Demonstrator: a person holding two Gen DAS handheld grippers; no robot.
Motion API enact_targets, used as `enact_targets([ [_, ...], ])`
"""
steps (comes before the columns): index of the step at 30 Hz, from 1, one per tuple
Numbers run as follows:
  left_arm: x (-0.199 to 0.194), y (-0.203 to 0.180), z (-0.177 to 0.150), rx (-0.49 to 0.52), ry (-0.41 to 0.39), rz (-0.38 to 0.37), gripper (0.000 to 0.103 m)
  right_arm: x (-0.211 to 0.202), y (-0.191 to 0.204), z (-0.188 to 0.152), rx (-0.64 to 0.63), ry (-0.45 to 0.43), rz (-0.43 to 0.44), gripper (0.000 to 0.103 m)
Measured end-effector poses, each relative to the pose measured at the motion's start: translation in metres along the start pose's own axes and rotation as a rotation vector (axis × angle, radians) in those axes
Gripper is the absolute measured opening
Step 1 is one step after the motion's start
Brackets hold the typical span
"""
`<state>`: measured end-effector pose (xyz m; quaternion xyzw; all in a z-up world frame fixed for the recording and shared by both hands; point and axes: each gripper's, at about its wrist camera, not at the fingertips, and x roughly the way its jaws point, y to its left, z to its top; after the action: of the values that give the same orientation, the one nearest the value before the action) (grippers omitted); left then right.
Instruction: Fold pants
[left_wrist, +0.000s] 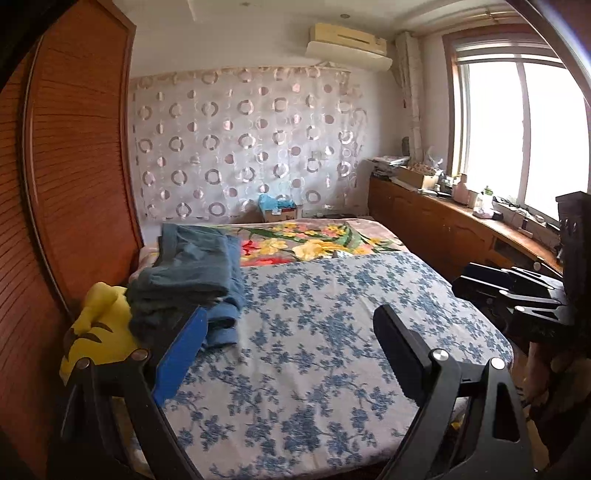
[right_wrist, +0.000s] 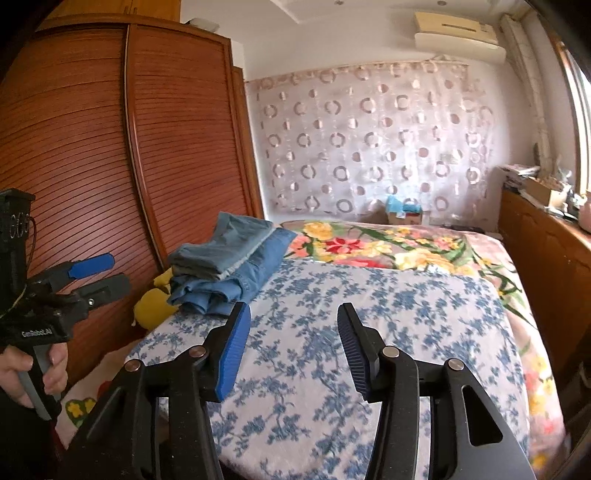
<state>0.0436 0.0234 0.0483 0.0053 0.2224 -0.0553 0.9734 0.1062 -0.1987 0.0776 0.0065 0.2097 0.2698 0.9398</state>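
Folded jeans (left_wrist: 192, 273) lie stacked at the bed's left edge, a grey-blue pair on top of a darker blue pair; the right wrist view shows the same stack (right_wrist: 225, 266). My left gripper (left_wrist: 291, 312) hangs open over the blue-flowered sheet (left_wrist: 332, 332), with the stack just beyond its blue-padded finger (left_wrist: 181, 354). My right gripper (right_wrist: 293, 308) is open too, with nothing between its pads, short of the stack and to its right. In the right wrist view a hand (right_wrist: 33, 373) holds the left gripper (right_wrist: 99, 278) at the far left.
A yellow plush toy (left_wrist: 99, 332) sits wedged between the stack and the slatted wooden wardrobe (right_wrist: 92, 147). A bright floral blanket (right_wrist: 388, 243) covers the bed's far end. A low wooden cabinet (left_wrist: 443, 225) with clutter runs under the window at right.
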Motion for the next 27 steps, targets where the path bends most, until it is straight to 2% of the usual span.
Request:
enact_targets([
  [7,0.007,-0.027,-0.006,0.003,0.02,-0.041,0.092,-0.014,0.002,-0.007,0.008,-0.002,-0.053,0.054],
  [12,0.007,-0.04,-0.002,0.0,0.017,-0.045,0.092,-0.025,0.001,-0.009,0.029,-0.016,-0.102,0.069],
  [14,0.006,-0.043,0.001,-0.003,0.014,-0.04,0.092,-0.031,0.0,-0.008,0.043,-0.028,-0.131,0.072],
  [19,-0.004,-0.049,0.009,-0.001,-0.009,-0.013,0.092,-0.041,0.001,-0.007,0.066,-0.059,-0.191,0.075],
  [27,-0.034,-0.051,0.02,0.003,-0.075,0.018,0.092,-0.059,0.022,-0.007,0.059,-0.123,-0.212,0.075],
])
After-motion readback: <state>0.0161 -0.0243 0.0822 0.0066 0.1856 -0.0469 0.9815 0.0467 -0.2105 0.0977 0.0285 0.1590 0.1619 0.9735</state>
